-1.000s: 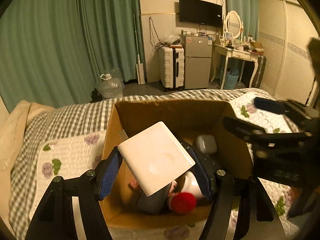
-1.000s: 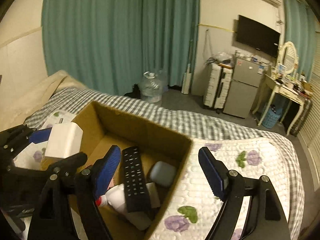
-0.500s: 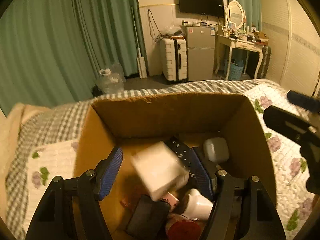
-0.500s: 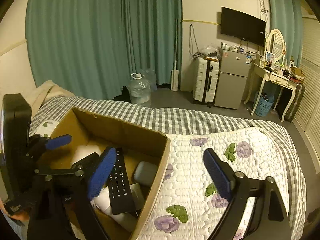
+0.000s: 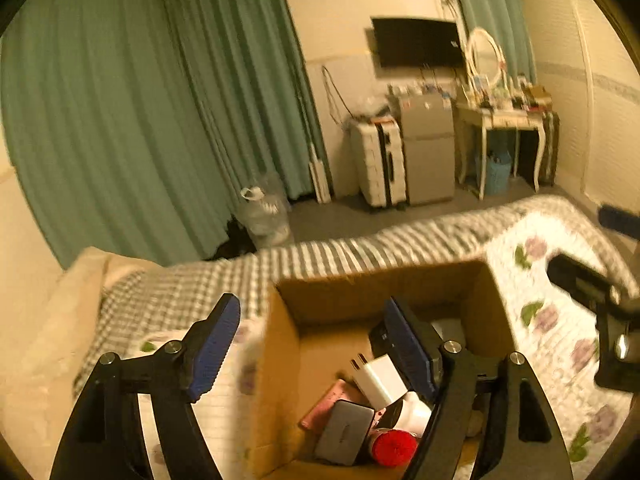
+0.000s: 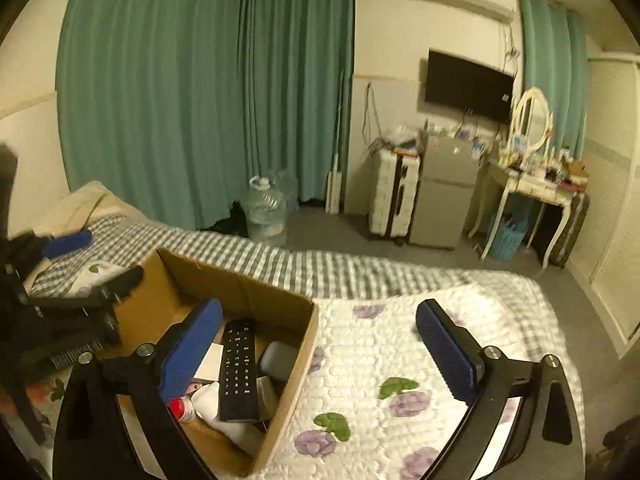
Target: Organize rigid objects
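Bed with a quilted floral cover and a checked blanket, bearing an open cardboard box that serves as the collecting place for the rigid objects. Judged from its contents, the task is well advanced: the box already holds a black remote control, a grey rounded case, a white plug adapter, a grey rectangular device, a pink flat item, a white container and a red-capped item, lying loosely on and against one another rather than in rows. No further loose object shows on the visible part of the bed, so what remains, if anything, cannot be told from these views. The left gripper stands above the box's left wall, one finger over the bed outside the box and the other over its interior; its jaws have just been opening and now stand wide, with nothing pressed between them, the white plug adapter lying free below and near the inner finger. The right gripper straddles the box's right wall, its jaws likewise having just been opening and now very wide, empty, the black remote control lying in the box just beside its left finger.
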A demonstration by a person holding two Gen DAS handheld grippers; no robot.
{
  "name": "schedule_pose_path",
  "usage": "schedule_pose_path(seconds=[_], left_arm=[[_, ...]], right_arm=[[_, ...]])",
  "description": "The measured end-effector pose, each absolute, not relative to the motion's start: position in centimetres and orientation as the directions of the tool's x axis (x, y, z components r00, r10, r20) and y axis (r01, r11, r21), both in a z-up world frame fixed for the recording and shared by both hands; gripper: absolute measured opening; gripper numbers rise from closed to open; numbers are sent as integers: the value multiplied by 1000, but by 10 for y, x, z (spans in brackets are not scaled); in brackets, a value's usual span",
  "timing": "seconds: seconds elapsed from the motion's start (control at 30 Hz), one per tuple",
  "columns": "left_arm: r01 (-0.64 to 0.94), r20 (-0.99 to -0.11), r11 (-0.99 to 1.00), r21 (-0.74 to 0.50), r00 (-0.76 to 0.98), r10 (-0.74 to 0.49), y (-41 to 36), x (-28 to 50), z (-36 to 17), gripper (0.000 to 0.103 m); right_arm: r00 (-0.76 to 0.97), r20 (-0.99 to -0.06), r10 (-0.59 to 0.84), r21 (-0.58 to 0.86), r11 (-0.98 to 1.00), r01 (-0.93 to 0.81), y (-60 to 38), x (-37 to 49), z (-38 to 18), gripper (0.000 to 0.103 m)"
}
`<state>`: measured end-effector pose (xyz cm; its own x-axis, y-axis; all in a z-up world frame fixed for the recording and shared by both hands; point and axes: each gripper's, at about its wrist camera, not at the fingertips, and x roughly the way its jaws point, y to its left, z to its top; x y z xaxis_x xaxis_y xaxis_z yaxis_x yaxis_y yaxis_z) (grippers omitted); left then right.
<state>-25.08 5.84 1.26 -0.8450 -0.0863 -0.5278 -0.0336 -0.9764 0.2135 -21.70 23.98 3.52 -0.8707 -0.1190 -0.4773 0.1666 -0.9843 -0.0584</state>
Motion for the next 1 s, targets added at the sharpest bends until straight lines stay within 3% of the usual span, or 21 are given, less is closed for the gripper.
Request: schedule_pose_path(seconds=[0.27,0.4,0.53,0.67,0.77,1.0], left_arm=[[-38,-574,-996,84,-819,-17,33,-209,59,80],[-44,-478,-995,87,-878,-3,36,-159,86,80],[-1,-320,-993,118,-947,-37,39,-98,108,80],[-18,-242,-998,56,-970,3,35,-56,113,82],[-14,-184,-999,34,-983,7,31,-33,101,82],[62,-106,-996,58,-992,-68,30,-24,35,82]], right_arm=[[-906,-410,-108,-79,-985,153,245,-149,85,103],[-916,-382,-122,-62,-986,157,246,-116,105,103],[-930,-342,-134,-42,-987,158,245,-82,120,103],[-939,-305,-161,-7,-985,171,241,-57,120,103],[-966,-224,-131,1,-991,134,239,-39,110,103],[-975,-187,-123,-57,-989,136,219,-44,59,103]])
